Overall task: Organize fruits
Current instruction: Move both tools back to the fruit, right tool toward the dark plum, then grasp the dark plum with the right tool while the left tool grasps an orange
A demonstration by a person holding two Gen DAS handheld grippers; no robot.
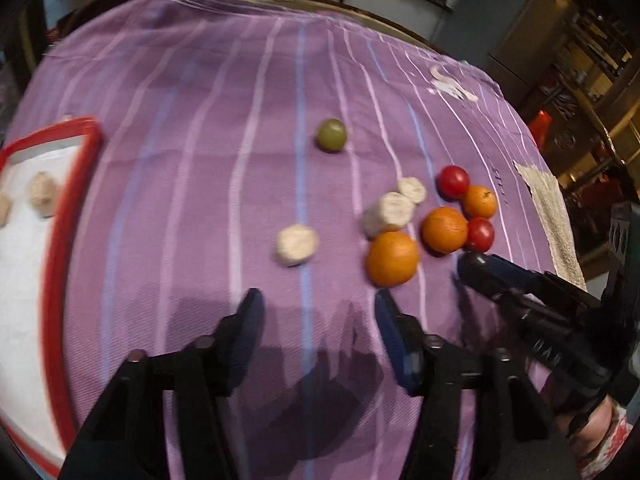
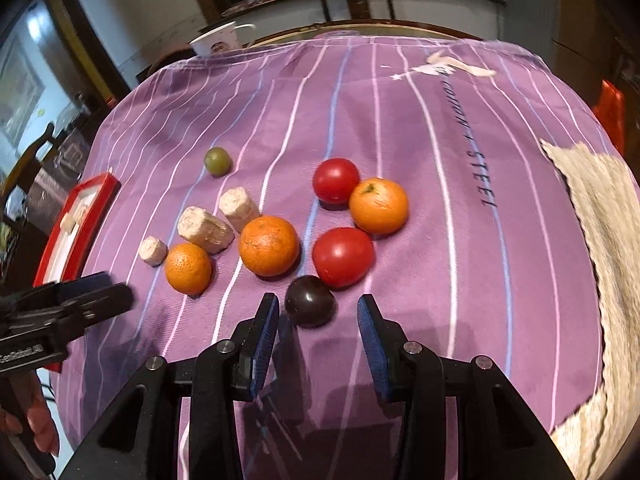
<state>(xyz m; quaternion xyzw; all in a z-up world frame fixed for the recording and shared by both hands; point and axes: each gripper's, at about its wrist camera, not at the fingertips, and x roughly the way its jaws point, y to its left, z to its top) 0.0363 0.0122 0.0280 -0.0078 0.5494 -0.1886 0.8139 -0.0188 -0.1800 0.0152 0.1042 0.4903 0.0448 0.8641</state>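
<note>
Hovering with parted, empty fingers, the right gripper [image 2: 318, 314] is framing a small dark round plum [image 2: 310, 301] (smooth, probably soft, roll-prone), best pinched gently across its middle.

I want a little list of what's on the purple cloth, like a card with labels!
oranges: three, first, second, third
red fruits: two, far, near
dark round fruit: one, just ahead of the right hand-held gripper, jaws open, not touching it
green fruit: one, alone, farther back
pale chunks: three on the purple cloth
red tray: at left edge, pale chunks inside
left hand-held gripper: open, empty
</note>
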